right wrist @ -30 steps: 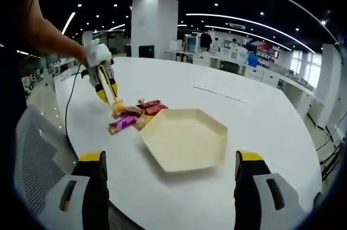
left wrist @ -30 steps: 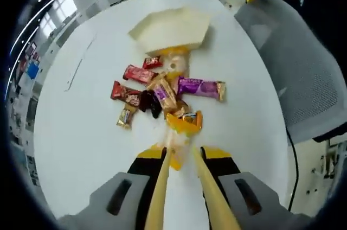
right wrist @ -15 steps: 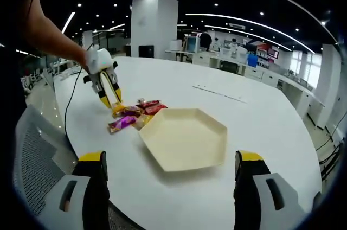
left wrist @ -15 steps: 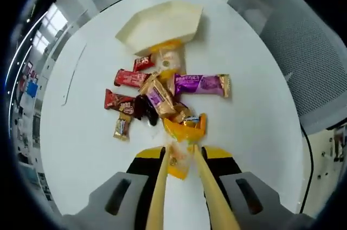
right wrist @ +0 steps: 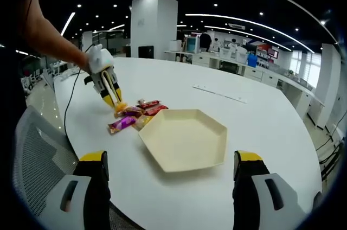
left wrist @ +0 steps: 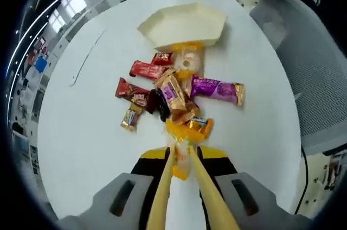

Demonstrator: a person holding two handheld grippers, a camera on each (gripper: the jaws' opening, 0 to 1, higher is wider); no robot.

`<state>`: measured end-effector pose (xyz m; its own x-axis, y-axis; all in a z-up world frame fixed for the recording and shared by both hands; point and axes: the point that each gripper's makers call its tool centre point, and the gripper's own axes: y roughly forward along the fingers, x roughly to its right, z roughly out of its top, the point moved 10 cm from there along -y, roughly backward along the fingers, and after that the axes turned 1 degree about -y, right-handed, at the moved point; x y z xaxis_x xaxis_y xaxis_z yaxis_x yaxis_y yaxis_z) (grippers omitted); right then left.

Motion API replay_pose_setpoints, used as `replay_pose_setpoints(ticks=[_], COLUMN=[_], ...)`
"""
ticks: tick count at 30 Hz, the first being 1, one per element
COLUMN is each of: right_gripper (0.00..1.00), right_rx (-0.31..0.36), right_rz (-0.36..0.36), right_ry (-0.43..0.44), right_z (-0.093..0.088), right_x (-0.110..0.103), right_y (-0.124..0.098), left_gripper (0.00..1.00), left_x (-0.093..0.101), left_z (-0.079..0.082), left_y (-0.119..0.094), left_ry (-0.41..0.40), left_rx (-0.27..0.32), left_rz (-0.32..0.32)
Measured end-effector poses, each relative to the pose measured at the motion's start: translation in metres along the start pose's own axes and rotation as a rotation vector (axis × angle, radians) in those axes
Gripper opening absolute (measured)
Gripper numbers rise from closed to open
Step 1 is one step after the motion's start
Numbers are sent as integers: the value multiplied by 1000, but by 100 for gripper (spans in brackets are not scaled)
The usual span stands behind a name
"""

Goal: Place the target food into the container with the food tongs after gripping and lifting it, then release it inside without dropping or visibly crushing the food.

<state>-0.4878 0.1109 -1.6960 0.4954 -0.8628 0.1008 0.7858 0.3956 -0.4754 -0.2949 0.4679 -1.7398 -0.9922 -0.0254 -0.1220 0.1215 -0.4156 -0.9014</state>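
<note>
Yellow-wrapped and soft-looking, the candy (left wrist: pixel 181 157) sits pinched between the wooden food tongs (left wrist: pixel 180 186) that the left gripper (left wrist: pixel 181 160) squeezes together, at the near edge of the pile of wrapped snacks (left wrist: pixel 173 89) on the white table (left wrist: pixel 81 132). Doing this well likely means a light, steady squeeze, a clean lift clear of the pile, then a level carry to the cream hexagonal container (left wrist: pixel 184 24) beyond. The tongs point steeply down at the table. The right gripper (right wrist: pixel 168 186) hovers near the container with jaws wide apart.
</note>
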Motion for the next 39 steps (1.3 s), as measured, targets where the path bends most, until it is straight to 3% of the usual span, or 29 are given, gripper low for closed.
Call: replay_pose_setpoints(ticks=[7, 21, 33, 39], right_gripper=[94, 93, 92, 92], right_rx=[3, 25, 44, 54], right_rz=[3, -11, -20, -24], right_ry=[-6, -7, -13, -10], right_z=[1, 2, 5, 5], right_x=[-1, 1, 1, 1], right_y=[0, -3, -5, -6], left_gripper=[15, 14, 14, 15], left_x=[-8, -19, -32, -31], left_z=[9, 34, 80, 115], left_y=[-11, -29, -32, -27], left_ry=[-59, -37, -2, 27], left_rx=[0, -29, -45, -44], left_rz=[13, 13, 50, 33])
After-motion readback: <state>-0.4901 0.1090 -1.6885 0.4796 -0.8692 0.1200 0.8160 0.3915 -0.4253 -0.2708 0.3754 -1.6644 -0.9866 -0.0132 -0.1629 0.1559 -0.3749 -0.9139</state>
